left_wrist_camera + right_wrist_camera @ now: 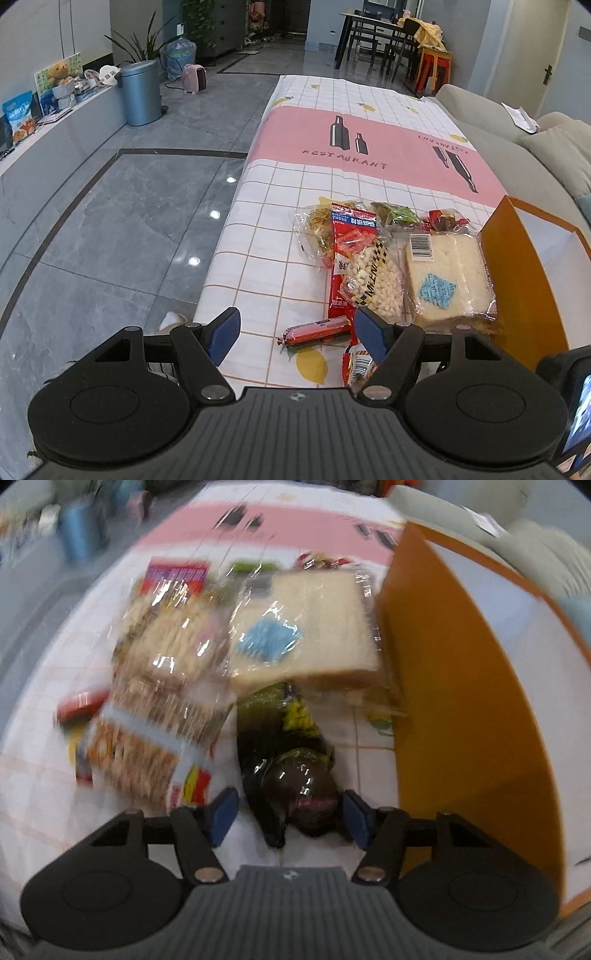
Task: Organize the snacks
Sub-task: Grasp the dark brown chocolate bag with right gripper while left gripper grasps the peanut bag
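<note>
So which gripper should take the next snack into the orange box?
Right. The right gripper has open jaws already flanking the dark snack packet, with the orange box just beside it. The left gripper is open too, hovering near the sausage stick, farther from the box.

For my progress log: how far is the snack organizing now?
Nothing looks packed yet; the visible part of the orange box is empty. In hand: the right hand-held gripper is open around a dark packet. Left: the bread, the puffed snack bag and the sausage lie on the table; the left hand-held gripper is open.
</note>
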Tool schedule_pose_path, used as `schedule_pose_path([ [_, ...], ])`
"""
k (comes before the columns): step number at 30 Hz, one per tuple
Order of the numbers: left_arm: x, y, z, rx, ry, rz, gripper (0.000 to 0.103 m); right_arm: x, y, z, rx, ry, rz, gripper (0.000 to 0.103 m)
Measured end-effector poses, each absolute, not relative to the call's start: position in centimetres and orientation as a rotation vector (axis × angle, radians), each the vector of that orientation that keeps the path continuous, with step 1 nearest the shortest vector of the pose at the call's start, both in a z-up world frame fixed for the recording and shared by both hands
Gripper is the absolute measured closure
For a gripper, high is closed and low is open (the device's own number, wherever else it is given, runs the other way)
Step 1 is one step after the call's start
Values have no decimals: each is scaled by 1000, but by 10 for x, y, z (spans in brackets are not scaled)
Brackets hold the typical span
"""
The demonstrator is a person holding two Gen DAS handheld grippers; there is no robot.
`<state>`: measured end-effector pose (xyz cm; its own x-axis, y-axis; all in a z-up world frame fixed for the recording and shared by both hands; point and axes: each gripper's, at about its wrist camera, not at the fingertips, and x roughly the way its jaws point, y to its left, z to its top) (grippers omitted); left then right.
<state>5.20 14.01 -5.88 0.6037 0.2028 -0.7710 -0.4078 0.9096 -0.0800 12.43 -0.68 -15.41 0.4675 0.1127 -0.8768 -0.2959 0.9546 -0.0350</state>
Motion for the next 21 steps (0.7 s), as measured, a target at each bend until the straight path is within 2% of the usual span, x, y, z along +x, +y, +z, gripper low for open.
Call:
schedule_pose_path([
  [4, 55, 140, -63, -265, 865, 371, 20, 123, -13, -154, -201, 1048, 281, 48],
  [9, 55, 138, -64, -258, 868, 378, 20, 103, -17, -151, -231, 1084, 314, 48],
  [21, 62, 124, -69, -191, 873, 357, 20, 99, -22, -157, -183, 1028, 377, 33],
])
